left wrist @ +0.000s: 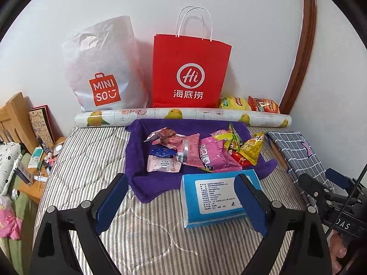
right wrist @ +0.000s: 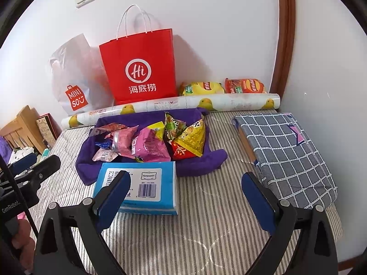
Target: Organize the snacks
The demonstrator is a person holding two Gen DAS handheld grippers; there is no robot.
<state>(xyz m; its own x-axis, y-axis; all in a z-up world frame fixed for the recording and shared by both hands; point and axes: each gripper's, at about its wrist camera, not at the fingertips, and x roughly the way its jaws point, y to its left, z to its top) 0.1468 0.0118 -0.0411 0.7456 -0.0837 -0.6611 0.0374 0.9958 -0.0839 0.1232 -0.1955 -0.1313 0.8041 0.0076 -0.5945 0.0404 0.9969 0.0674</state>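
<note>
A heap of snack packets [left wrist: 201,149] lies on a purple towel [left wrist: 142,183] on the striped bed; it also shows in the right wrist view [right wrist: 149,142]. A yellow chip bag [left wrist: 234,103] and an orange chip bag [left wrist: 263,105] lie by the wall. A red paper bag [left wrist: 190,68] and a white MINISO bag [left wrist: 103,73] stand at the back. My left gripper [left wrist: 181,188] is open and empty, short of the towel, over a blue tissue pack [left wrist: 215,199]. My right gripper [right wrist: 187,190] is open and empty, to the right of the tissue pack [right wrist: 140,188].
A rolled lemon-print sheet [left wrist: 183,114] lies along the wall behind the towel. A folded grey checked cloth [right wrist: 286,155] lies on the right of the bed. A wooden bedside stand [left wrist: 29,183] with small items is at the left.
</note>
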